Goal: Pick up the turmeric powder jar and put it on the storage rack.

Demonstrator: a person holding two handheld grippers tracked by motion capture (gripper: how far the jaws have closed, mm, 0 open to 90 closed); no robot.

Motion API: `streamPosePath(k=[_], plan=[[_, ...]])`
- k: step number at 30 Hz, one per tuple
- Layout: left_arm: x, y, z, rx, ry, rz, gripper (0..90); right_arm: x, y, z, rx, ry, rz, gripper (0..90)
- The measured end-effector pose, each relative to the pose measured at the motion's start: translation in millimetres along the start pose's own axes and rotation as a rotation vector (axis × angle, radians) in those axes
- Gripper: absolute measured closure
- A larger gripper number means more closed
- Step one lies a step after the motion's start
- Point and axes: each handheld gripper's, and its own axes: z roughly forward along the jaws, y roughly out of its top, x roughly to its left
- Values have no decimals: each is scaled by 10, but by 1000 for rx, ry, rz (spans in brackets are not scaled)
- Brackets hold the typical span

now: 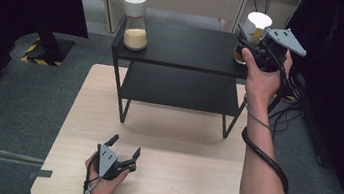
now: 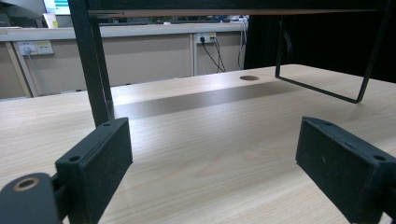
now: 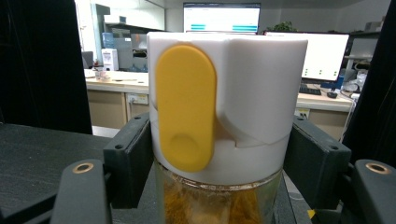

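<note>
On the top of the black shelf [image 1: 181, 48] that stands on the light wood counter [image 1: 148, 184], the right gripper [image 1: 247, 44] has its jaws closed against the white lid of a glass jar [image 3: 219, 121] with a yellow tab, at the shelf's right end. A second jar [image 1: 134, 21] with pale grains stands at the left end, well apart. The left gripper [image 1: 124, 154] rests low on the counter near the front edge, jaws spread wide with nothing between them.

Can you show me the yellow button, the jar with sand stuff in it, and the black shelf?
yellow button [image 3: 185, 106]: right gripper view, its middle.
jar [image 1: 135, 37]: high view, the glass belly holding pale grains.
black shelf [image 1: 186, 46]: high view, bare top board.
</note>
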Motion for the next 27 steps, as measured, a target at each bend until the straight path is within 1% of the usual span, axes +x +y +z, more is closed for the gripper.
streamPosePath(k=[3, 6, 9, 12, 16, 22, 24, 27], plan=[[1, 1, 1, 0, 0, -2, 103, 11, 3, 6, 1, -4, 0, 301], [2, -2, -1, -1, 0, -2, 103, 10, -2, 14, 2, -4, 12, 274], [1, 0, 1, 0, -1, -1, 103, 1, -9, 22, 9, 0, 11, 237], [2, -1, 0, -1, -1, -1, 103, -19, -13, 21, 11, 6, 36, 178], [-2, 2, 1, 1, 0, 2, 103, -19, -5, -4, 6, 14, 25, 138], [0, -1, 0, -1, -1, 0, 103, -34, 27, -71, 4, 20, 27, 114], [0, -3, -1, -1, -1, 0, 103, -46, 26, -103, -2, 30, 30, 112], [-4, 0, -1, 0, 1, 4, 103, -52, 11, -153, -10, 47, 18, 112]])
